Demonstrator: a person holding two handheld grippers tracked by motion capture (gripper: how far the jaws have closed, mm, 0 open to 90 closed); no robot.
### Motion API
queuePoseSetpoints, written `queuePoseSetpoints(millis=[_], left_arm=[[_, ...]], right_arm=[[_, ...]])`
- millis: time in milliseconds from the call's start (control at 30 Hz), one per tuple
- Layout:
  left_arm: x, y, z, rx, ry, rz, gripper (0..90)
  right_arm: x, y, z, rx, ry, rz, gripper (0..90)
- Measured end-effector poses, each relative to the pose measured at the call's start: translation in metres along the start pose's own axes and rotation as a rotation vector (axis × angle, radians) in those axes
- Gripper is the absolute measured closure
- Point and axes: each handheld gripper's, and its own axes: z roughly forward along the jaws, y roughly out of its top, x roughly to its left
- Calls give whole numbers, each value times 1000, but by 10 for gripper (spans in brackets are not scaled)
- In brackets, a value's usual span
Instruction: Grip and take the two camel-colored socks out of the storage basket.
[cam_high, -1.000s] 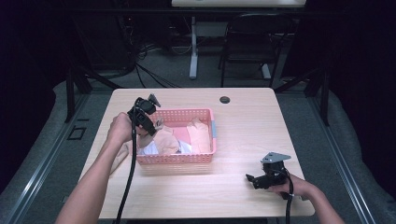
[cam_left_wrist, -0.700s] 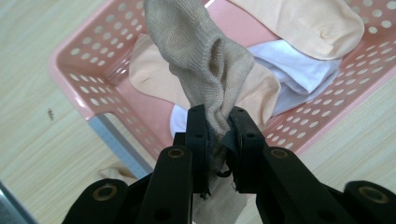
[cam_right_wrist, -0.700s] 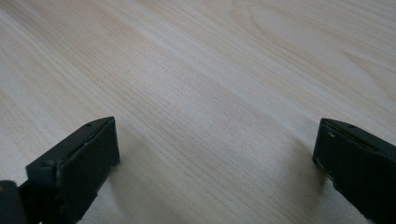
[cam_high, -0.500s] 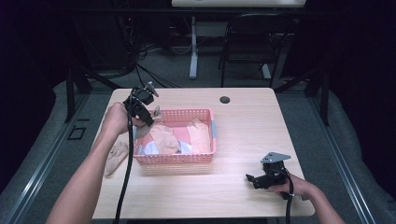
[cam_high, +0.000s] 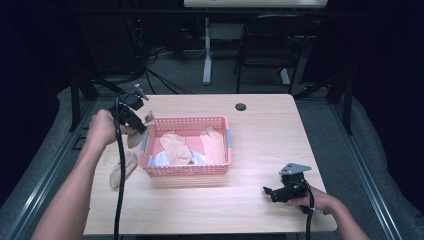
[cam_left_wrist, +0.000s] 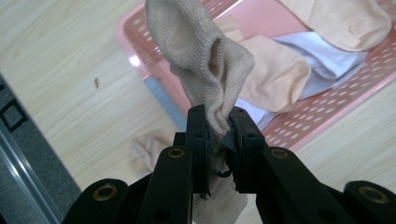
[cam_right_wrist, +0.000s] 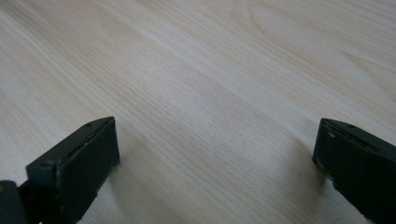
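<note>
Two claws are seen over a pale wooden tabletop (cam_high: 260, 130). At about 9 o'clock in the high view, the left claw (cam_high: 141, 125) is held above the left rim of a pink basket (cam_high: 186, 170), and a beige sock (cam_left_wrist: 201, 60) is pinched between its jaws, which are closed tight on the fabric in the left gripper view; part of the sock hangs below the jaws there, and the rest is bunched beyond them. A black cable (cam_high: 120, 190) is trailed from this claw down along the forearm. Inside the basket, peach-coloured socks (cam_high: 176, 147) are laid over a white cloth (cam_high: 161, 158), with another peach piece at the right end near 3 o'clock of the basket. On the tabletop just left of the basket, at roughly 8 o'clock, a second beige sock (cam_high: 123, 169) is laid flat. The right claw (cam_high: 268, 192) is held low near the front right corner, around 5 o'clock, well apart from the basket; its jaws are spread wide in the right gripper view, with bare wood between them. A small dark grommet (cam_high: 241, 106) is set near the far edge at 12 o'clock.
</note>
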Motion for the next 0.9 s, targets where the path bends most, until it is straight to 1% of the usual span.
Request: queuePoseSetpoints(millis=[100, 133, 267, 467, 533, 600, 667, 900], left_arm=[[10, -11, -4, 8, 12, -19, 796], [13, -15, -5, 4, 15, -32, 796], [24, -27, -12, 1, 25, -55, 796], [37, -42, -14, -2, 34, -89, 797], [41, -46, -13, 2, 34, -108, 797], [44, -49, -13, 6, 34, -115, 797], [47, -53, -12, -1, 33, -122, 797], [52, -60, -9, 2, 29, -141, 797]], right_arm=[[0, 0, 0, 2, 1, 0, 0], [0, 0, 0, 1, 1, 1, 0], [0, 0, 0, -1, 1, 0, 0], [0, 0, 0, 0, 0, 0, 0], [0, 0, 0, 0, 0, 1, 0], [0, 0, 0, 0, 0, 0, 0], [0, 0, 0, -2, 0, 2, 0], [0, 0, 0, -3, 0, 2, 0]])
